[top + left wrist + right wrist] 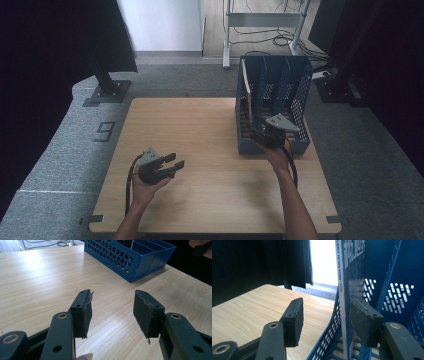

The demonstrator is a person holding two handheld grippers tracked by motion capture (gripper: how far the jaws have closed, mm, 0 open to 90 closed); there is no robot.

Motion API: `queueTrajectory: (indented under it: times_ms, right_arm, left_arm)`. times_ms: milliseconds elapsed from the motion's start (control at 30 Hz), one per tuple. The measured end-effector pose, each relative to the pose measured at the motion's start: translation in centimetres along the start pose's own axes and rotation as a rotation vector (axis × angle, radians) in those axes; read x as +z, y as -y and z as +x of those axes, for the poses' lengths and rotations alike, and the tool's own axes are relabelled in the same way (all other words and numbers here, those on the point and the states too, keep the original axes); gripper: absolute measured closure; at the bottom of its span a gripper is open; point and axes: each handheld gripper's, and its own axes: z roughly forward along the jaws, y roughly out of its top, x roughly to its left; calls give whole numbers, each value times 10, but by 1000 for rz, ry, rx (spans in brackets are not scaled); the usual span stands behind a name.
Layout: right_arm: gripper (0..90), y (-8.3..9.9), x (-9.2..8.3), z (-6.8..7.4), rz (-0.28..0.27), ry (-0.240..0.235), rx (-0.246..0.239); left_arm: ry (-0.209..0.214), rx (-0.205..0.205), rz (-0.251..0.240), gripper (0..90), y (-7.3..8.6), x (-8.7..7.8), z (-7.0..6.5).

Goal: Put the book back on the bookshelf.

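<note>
Two black jaws of the right gripper (325,322) stood open around a thin magazine (342,302) and the wall of the blue file rack (272,105), not pinching yet. A good grab needed only the magazine, pulled straight up. The left gripper (112,315) waited open and empty over the table (200,150), with lots of room.

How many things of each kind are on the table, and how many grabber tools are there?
Blue file rack: 1
Magazine standing in the rack's end slot: 1
Grippers: 2, the left gripper with fingers open over bare wood, and the right gripper with fingers astride the rack's wall and the magazine
Wooden table: 1
Total: 5
</note>
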Motion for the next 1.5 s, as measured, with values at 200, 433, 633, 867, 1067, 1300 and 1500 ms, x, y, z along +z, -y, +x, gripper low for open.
queueTrajectory:
  times_ms: [200,433,633,867,1067,1300,1500]
  right_arm:
    - [442,13,-16,3,8,-22,2]
    - [442,33,-32,8,18,-43,0]
    - [442,52,-46,10,32,-51,6]
    - [443,74,-60,8,68,-54,6]
    - [442,88,-67,7,99,-59,14]
    - [442,107,-69,4,151,-58,27]
    - [440,119,-73,3,189,-60,33]
  left_arm:
    - [0,2,4,486,1,1,-1]
    - [0,5,11,486,1,2,-1]
    - [1,4,16,486,2,3,-1]
    - [0,3,17,486,3,3,-1]
    - [1,4,21,486,3,4,-2]
    - [-1,6,26,485,4,4,-1]
    - [1,6,39,485,6,8,-1]
